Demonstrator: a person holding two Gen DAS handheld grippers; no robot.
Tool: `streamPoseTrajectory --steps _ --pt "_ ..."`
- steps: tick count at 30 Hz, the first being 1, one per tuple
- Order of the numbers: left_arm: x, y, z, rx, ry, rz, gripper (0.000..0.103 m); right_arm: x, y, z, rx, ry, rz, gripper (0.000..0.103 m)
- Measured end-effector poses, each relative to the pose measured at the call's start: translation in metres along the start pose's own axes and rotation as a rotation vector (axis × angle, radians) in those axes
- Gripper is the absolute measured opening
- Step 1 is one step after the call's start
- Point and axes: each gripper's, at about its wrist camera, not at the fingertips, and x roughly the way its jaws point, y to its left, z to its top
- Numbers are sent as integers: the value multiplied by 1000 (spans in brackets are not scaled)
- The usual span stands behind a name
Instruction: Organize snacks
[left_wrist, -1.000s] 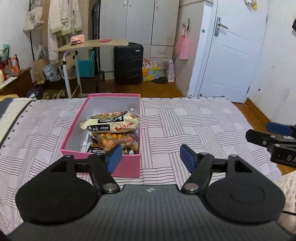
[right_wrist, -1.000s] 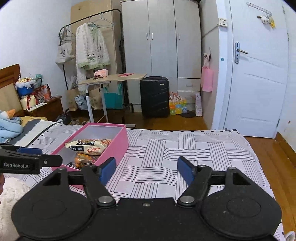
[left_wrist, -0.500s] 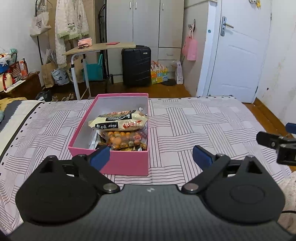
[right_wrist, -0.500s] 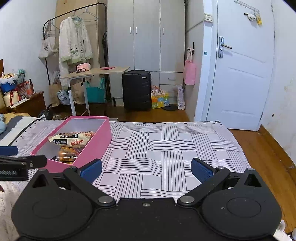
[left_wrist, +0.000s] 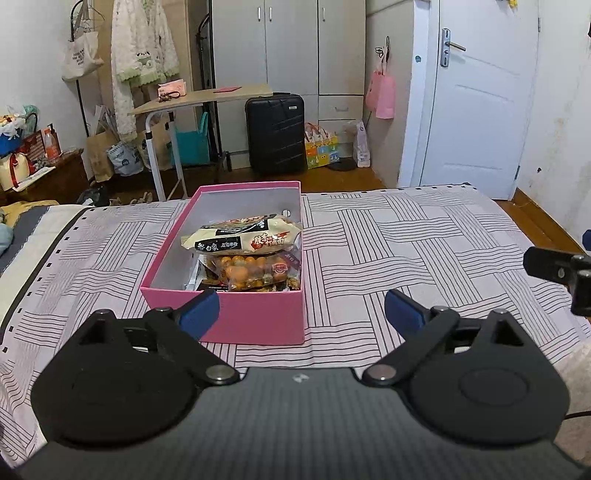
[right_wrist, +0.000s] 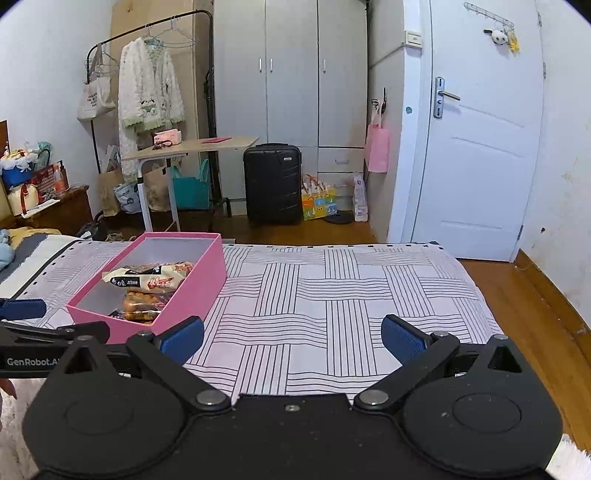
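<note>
**Both grippers spread wide and empty before the snack box**

My left gripper (left_wrist: 301, 310) and right gripper (right_wrist: 291, 338) have just been opening; both now stand fully wide, nothing between the jaws. The pink rectangular cardboard box (left_wrist: 255, 321) sits on the striped bedspread (left_wrist: 406, 236), toward its left edge, with a cream noodle packet (left_wrist: 240, 238) lying on a clear bag of orange snacks (left_wrist: 251, 271). No loose snacks show on the bed, so sorting looks nearly finished. For a further pick, I should approach the top packet from above, across its narrow width. Both grippers tilt gently downward, side by side.
</note>
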Motion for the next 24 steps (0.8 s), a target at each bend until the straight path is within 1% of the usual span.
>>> streamPoseTrajectory --steps 5,11,18,24 --pt "-6 -2 0 2 4 23 97 -1 1 -1 -1 22 -1 103" --pt "-9 -3 6 -12 40 58 97 -3 2 1 2 45 0 103" --pt "-7 -4 3 -11 61 55 97 -2 1 0 10 58 2 103" --pt "-3 -6 1 -3 67 86 97 1 1 -3 9 73 -3 103"
